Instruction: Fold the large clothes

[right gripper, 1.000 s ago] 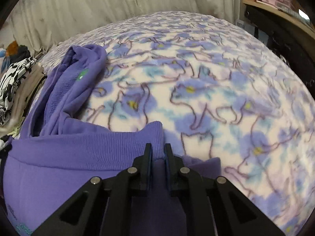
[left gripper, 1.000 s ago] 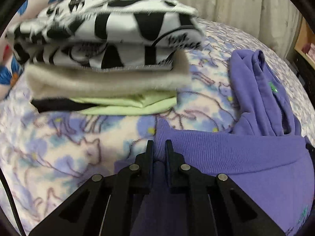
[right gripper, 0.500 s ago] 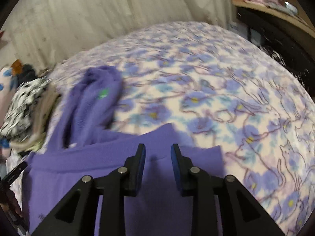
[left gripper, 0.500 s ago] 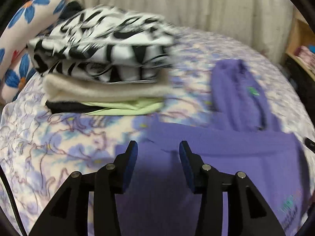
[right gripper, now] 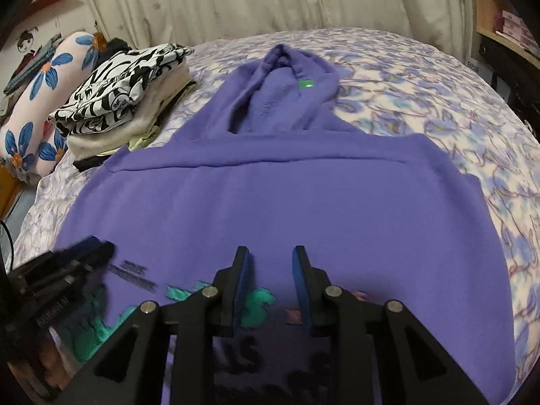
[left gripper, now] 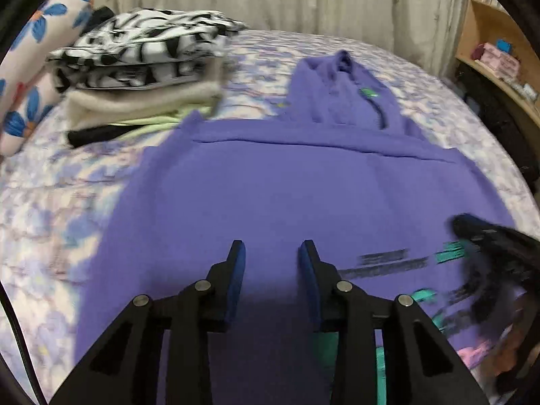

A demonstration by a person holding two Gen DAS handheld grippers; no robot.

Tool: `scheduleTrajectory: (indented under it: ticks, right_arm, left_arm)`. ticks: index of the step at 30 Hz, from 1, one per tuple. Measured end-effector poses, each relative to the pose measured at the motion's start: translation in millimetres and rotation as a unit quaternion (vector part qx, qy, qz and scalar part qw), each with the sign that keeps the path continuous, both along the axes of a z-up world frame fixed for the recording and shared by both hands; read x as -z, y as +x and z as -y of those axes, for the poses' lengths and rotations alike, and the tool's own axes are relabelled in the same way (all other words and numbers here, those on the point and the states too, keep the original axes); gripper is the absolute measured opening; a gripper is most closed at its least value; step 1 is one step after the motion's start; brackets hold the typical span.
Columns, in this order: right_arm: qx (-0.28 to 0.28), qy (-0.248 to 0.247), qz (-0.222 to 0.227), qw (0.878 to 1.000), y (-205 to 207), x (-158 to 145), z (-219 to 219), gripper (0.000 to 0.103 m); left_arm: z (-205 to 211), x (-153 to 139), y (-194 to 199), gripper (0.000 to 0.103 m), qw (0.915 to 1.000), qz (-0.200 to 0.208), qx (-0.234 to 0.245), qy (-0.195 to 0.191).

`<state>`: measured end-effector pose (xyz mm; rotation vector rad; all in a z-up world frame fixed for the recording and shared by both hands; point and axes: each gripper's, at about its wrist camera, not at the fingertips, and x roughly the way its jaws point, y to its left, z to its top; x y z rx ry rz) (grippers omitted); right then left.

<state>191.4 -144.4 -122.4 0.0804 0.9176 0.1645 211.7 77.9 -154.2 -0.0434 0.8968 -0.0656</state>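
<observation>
Both your tongs, left (left gripper: 271, 253) and right (right gripper: 269, 258), have let go of the purple hoodie (right gripper: 287, 202) and pulled back; their jaws, empty, are narrowing slightly. The hem now lies folded up over the body ahead of them, hood beyond. Folded clothes (left gripper: 141, 67) crowd the far left; bare bedspread (right gripper: 438, 101) opens right.

The hoodie (right gripper: 287, 202) was purple with teal and black print; the bedspread (right gripper: 422, 77) bore purple-blue cats on cream.
</observation>
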Motion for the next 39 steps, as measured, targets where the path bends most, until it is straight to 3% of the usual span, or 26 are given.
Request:
scheduleTrajectory:
  ticks: [3, 5, 8, 11, 15, 17, 19, 21, 22, 39]
  right_arm:
    - [0.009, -0.015, 0.011, 1.000, -8.8, -4.1, 25.3, 0.007]
    - [0.045, -0.066, 0.019, 0.997, -13.4, -6.2, 45.1, 0.007]
    - [0.110, -0.096, 0.000, 0.989, -17.0, -1.2, 85.6, 0.023]
    - [0.133, -0.024, -0.014, 0.991, -26.7, 0.5, 125.2, 0.020]
    - [0.126, -0.058, -0.013, 0.990, -32.9, -7.7, 117.9, 0.021]
    - [0.123, -0.072, -0.015, 0.990, -35.1, -7.6, 111.5, 0.023]
    - [0.122, -0.063, -0.020, 0.990, -34.8, -9.8, 110.9, 0.023]
    - [0.123, -0.046, -0.025, 0.991, -36.5, -11.2, 111.3, 0.023]
    - [0.124, -0.040, -0.028, 0.991, -37.2, -11.4, 110.4, 0.023]
    - [0.095, -0.004, -0.068, 0.993, -99.9, -21.0, 84.9, 0.023]
  left_arm:
    - [-28.6, 2.2, 1.8, 0.038, 0.9992, -0.008, -0.035, 0.015]
    - [-53.4, 3.5, 2.2, 0.029, 0.9985, -0.017, -0.051, -0.005]
    - [-68.9, 1.1, -0.3, 0.025, 0.9982, -0.023, -0.053, -0.017]
    - [-69.4, 1.0, -0.9, 0.025, 0.9979, -0.024, -0.061, -0.007]
    - [-61.5, 0.5, -1.7, 0.026, 0.9971, -0.033, -0.067, 0.011]
    - [-58.7, -2.2, -1.9, 0.031, 0.9967, -0.041, -0.070, 0.011]
    - [-58.5, -4.4, -3.1, 0.042, 0.9963, -0.047, -0.072, 0.005]
    - [-57.3, -9.1, -8.6, 0.064, 0.9955, -0.051, -0.080, 0.003]
    - [-56.5, -11.6, -12.4, 0.068, 0.9951, -0.051, -0.084, 0.007]
    - [-56.7, -27.7, -98.7, 0.070, 0.9921, -0.071, -0.102, 0.015]
